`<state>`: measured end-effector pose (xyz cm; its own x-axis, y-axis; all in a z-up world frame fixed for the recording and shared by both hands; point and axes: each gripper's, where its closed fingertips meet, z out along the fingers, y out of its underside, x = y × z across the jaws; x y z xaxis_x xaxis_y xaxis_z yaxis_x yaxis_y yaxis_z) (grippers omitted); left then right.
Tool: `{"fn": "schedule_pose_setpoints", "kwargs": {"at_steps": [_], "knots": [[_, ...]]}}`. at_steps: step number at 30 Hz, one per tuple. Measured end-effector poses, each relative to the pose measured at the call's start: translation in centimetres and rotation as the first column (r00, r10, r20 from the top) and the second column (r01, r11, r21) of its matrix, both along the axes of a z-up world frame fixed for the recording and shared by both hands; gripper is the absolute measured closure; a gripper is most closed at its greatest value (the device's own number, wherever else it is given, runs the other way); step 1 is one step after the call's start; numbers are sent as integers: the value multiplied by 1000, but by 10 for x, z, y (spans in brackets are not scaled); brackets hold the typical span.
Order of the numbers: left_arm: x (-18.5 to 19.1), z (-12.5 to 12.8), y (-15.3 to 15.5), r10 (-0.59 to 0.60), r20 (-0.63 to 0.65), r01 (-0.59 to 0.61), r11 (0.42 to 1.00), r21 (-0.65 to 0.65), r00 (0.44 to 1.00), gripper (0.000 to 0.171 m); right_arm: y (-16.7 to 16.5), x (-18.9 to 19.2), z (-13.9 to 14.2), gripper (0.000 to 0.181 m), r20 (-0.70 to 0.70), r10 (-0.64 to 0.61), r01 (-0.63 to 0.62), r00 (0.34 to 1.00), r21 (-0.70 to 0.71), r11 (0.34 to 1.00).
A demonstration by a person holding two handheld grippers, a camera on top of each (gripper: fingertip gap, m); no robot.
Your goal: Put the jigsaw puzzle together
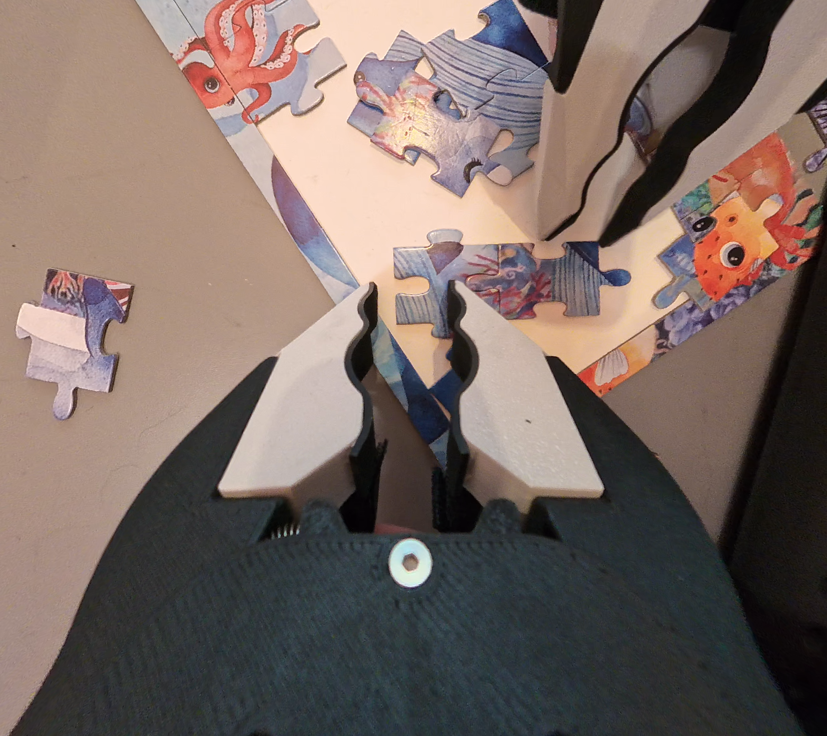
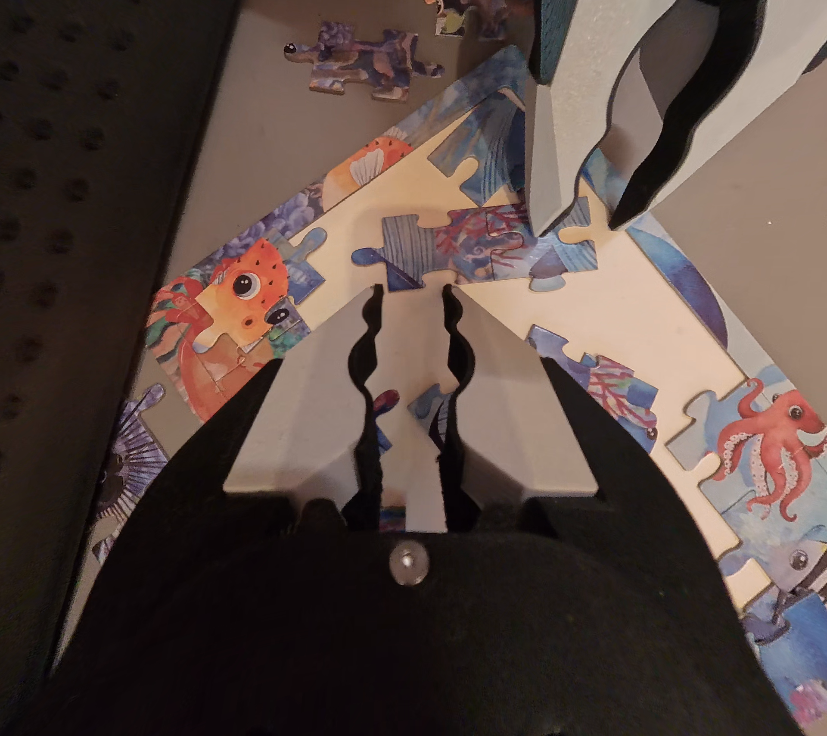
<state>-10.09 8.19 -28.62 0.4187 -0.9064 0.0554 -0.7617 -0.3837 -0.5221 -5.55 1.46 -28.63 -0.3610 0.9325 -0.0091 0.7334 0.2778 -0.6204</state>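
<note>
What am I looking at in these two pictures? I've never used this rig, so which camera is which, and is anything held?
Each picture comes from a camera on a hand-held two-finger gripper, looking forward along its fingers. The left wrist view shows the left gripper at the bottom and the right one entering at top right. The right wrist view shows the right gripper at the bottom, with the left one at top right. Both are open and hold nothing. Below lies a half-built sea-animal puzzle: a frame with an octopus and an orange fish. Inside it lie a joined strip and a cluster. A loose piece lies outside on the table.
</note>
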Motion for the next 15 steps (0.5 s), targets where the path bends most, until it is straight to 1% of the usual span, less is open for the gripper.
{"fn": "schedule_pose_setpoints", "kwargs": {"at_steps": [4, 9, 11, 13, 15], "knots": [[0, 0, 0, 1, -3, -1, 1000, 0, 1000, 143, -2, -1, 0, 164, 0, 11, -11, 1000, -2, 1000], [0, 0, 1, 5, -4, -5, 1000, 1, 1000, 145, -7, -4, 0, 159, -4, 13, -13, 1000, -27, 1000], [0, 0, 2, 7, -4, -7, 1000, 1, 1000, 145, -9, -5, 0, 161, -6, 19, -20, 1000, -22, 1000], [0, 0, 2, 6, -5, -6, 1000, 2, 1000, 145, -9, -6, 0, 168, -6, 25, -25, 1000, -6, 1000], [0, 0, 2, 5, -7, -5, 1000, 4, 1000, 145, -9, -6, 0, 168, 0, 23, -23, 1000, -8, 1000]]}}
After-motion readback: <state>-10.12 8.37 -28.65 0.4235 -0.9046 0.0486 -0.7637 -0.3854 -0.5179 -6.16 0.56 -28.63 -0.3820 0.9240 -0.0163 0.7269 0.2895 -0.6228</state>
